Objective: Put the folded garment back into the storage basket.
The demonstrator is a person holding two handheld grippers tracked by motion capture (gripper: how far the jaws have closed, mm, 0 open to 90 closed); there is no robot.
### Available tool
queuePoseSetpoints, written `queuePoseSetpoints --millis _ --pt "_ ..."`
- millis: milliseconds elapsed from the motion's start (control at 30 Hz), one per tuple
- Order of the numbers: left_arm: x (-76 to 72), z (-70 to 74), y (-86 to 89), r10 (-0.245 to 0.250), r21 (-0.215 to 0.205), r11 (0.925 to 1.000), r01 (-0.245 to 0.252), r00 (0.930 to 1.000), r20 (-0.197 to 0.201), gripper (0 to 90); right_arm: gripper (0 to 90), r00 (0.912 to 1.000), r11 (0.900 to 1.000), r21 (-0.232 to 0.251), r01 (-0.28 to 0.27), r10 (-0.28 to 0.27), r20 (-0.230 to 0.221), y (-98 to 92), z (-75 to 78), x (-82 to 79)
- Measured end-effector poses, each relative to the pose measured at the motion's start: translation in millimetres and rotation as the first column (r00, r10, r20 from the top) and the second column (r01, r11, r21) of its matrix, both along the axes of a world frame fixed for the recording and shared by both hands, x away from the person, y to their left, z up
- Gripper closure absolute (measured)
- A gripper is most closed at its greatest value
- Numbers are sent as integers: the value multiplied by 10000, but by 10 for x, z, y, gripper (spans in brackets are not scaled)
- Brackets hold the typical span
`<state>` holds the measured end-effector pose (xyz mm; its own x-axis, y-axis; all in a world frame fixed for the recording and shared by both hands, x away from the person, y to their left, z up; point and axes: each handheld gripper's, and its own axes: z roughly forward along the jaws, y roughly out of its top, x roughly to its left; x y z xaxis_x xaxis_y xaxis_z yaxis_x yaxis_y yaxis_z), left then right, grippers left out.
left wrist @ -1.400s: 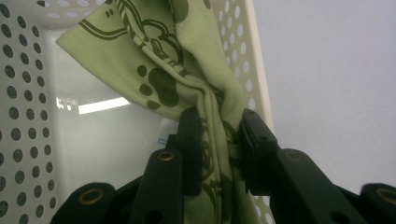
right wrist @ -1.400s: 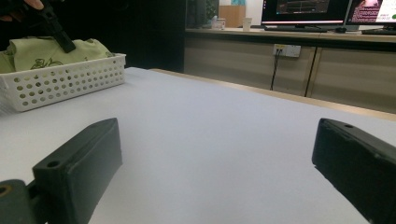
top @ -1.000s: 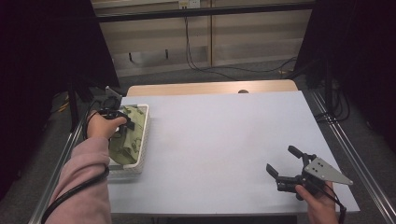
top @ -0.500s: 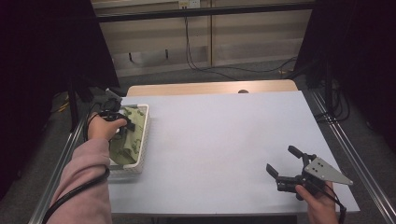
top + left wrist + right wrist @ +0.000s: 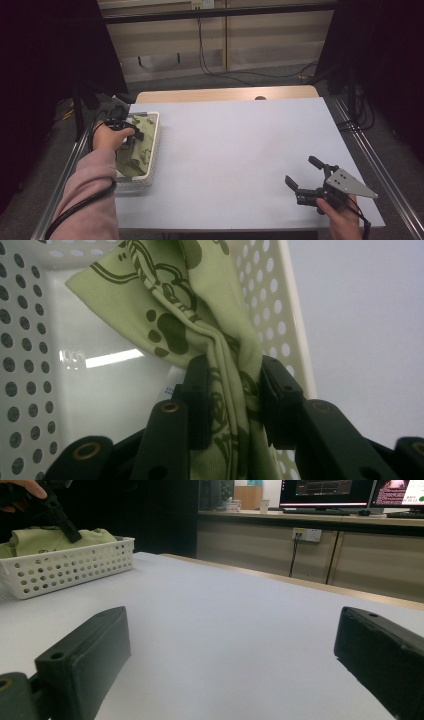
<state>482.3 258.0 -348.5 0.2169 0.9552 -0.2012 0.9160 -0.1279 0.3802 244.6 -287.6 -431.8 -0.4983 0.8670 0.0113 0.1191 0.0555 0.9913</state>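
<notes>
A green cloth [image 5: 170, 315] with a dark printed pattern lies in a white perforated basket [image 5: 153, 150] at the table's left edge. My left gripper [image 5: 131, 135] reaches into the basket, and a bunched fold of the cloth is pinched between its pads [image 5: 232, 375]. The jaws have just been opening slightly, with the fold still pressed between them. My right gripper [image 5: 300, 170] hovers low over the table's near right corner, open with nothing between its jaws [image 5: 230, 617]. From there the basket [image 5: 65, 562], the cloth [image 5: 40, 539] and the left gripper [image 5: 60, 517] show far off.
The pale table top [image 5: 240, 145] stretches between the basket and my right hand. A wooden strip [image 5: 225, 94] runs along the far edge. Metal rails [image 5: 372, 165] flank both sides. Cables [image 5: 210, 60] hang at the back wall.
</notes>
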Motion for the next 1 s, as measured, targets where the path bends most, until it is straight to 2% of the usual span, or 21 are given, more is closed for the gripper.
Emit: queuePoseSetpoints --millis 33,100,200,233,267,333,400,467,500,533,567,600,667,700,733,767,833,900,933,967,1000 --pt "-6 0 0 157 -4 9999 -157 9999 -18 682 12 10000 10000 -3 -5 5 2 0 0 0" --pt "-7 4 23 -8 135 9999 10 9999 -121 679 12 10000 10000 -4 -2 2 11 -1 -1 1" --pt "-10 -3 38 60 -55 10000 -60 9999 -97 672 11 10000 10000 1 1 -1 -4 0 0 0" --pt "-6 6 67 -316 168 9993 321 9991 -275 670 11 10000 10000 -4 11 -11 -7 0 0 0" --pt "3 9 97 -621 312 9976 625 9980 -155 668 12 10000 10000 -51 -2 2 17 -3 -1 2" --pt "-14 -10 59 171 52 9998 -171 9998 84 663 12 10000 10000 -51 9 -9 -9 -2 -2 2" --pt "-12 -20 94 21 51 10000 -22 10000 96 657 11 10000 10000 -64 7 -7 -5 -1 -2 2" --pt "-15 -16 114 103 144 9998 -103 9999 15 656 11 10000 10000 -73 7 -7 -7 -2 -2 2" --pt "-19 -32 111 279 275 9992 -285 9994 189 655 11 10000 10000 -56 6 -6 -11 -2 -2 2" --pt "-18 -25 127 254 136 9996 -254 9997 17 654 12 10000 10000 -45 2 -2 -7 -2 -2 2" --pt "-15 -19 157 17 240 9997 -15 10000 -82 654 12 10000 10000 -50 5 -5 -4 -2 -2 2" --pt "-19 -35 154 220 160 9996 -223 9996 147 653 12 10000 10000 -70 10 -10 -6 -2 -2 2" --pt "-23 -36 189 172 199 9997 -171 9998 -58 649 11 10000 10000 -66 15 -15 -14 -2 -3 3" --pt "-20 -45 199 270 102 9996 -271 9996 107 649 12 10000 10000 -74 13 -13 -13 -2 -3 2" --pt "-20 -41 227 70 217 9997 -68 10000 -67 649 12 10000 10000 -80 12 -12 -8 -2 -3 2" --pt "-28 -55 224 300 134 9995 -300 9995 1 650 12 10000 10000 -85 24 -24 -7 -1 -3 1" --pt "-33 -58 251 167 217 9996 -165 9998 -90 649 12 10000 10000 -71 21 -21 -8 -1 -2 0" --pt "-35 -71 252 378 1 9993 -378 9993 1 646 12 10000 10000 -75 18 -18 -12 -1 -3 1" --pt "-35 -71 264 306 83 9995 -306 9995 3 645 12 10000 10000 -82 19 -20 -11 -1 -3 1" --pt "-29 -64 304 -187 304 9994 190 9998 -110 644 12 10000 10000 -89 20 -20 -6 0 -2 1" --pt "-40 -87 268 449 148 9989 -453 9986 294 643 12 10000 10000 -78 -17 18 28 0 -3 3"
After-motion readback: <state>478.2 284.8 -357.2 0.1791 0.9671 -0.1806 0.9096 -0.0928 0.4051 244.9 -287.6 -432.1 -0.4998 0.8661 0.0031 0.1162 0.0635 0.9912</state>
